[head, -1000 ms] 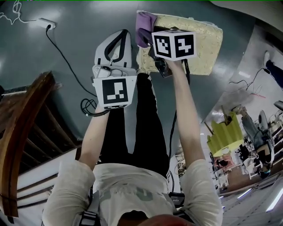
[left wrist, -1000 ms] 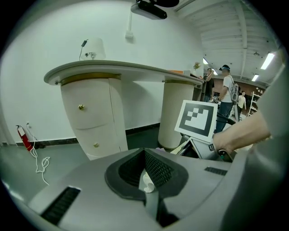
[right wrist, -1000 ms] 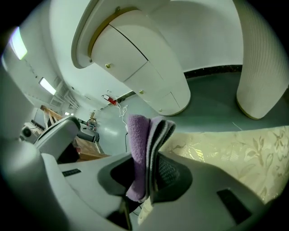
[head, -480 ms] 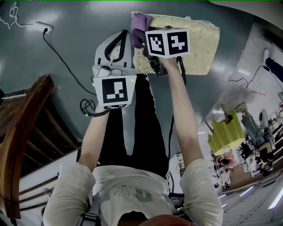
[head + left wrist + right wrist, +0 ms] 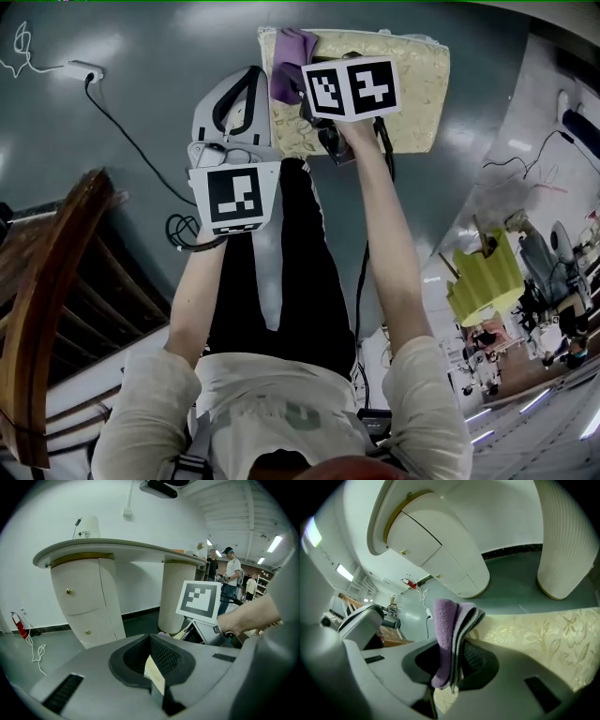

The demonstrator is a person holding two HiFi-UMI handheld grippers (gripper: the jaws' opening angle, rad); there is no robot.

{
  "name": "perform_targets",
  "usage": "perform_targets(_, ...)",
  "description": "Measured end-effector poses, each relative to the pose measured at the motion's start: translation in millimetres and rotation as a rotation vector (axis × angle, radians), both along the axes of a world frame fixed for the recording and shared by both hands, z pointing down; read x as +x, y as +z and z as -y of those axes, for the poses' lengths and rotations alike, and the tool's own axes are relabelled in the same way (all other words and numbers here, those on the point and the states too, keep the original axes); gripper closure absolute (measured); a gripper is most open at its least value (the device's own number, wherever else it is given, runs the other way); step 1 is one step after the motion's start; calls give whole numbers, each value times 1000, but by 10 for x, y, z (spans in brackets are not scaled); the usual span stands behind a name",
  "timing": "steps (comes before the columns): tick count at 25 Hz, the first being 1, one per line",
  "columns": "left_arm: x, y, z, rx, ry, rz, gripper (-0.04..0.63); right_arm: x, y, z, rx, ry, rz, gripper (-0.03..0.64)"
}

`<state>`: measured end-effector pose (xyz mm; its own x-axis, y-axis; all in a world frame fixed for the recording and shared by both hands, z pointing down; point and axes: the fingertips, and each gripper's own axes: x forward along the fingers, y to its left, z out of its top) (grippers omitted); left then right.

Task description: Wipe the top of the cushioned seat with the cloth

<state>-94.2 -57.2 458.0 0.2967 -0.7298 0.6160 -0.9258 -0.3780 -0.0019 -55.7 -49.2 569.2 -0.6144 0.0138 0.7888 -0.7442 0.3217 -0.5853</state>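
Note:
The cushioned seat [image 5: 412, 80], cream with a floral pattern, lies at the top of the head view; its top also shows in the right gripper view [image 5: 543, 639]. A folded purple cloth [image 5: 289, 58] hangs over the seat's left end. My right gripper [image 5: 314, 80] is shut on the cloth [image 5: 445, 639], which stands up between the jaws just above the cushion. My left gripper [image 5: 242, 98] hovers left of the seat, apart from it, jaws shut and holding nothing [image 5: 152, 641]. A sliver of cushion shows through its jaw recess.
A dark wooden chair frame [image 5: 47, 309] stands at the left. A power strip with its cable [image 5: 80, 67] and a coiled black cable [image 5: 183, 230] lie on the grey floor. A white curved desk with drawers [image 5: 89, 606] and a column [image 5: 178, 592] stand ahead. People [image 5: 229, 578] stand far off.
Both grippers and the seat have drifted slightly left and up in the head view. The right gripper still holds the cloth at the seat's left end.

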Motion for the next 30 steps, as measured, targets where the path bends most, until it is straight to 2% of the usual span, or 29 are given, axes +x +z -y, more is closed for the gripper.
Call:
perform_targets(13,504,30,20,-16,44,3,591,1423,7,231,48,38,-181,528)
perform_targets(21,615,42,44,-20,63,16,591,2363,3,386,73,58,-335,528)
perform_targets(30,734,90,12,-37,86,16,591,2906,12,483,66,96,-399,528)
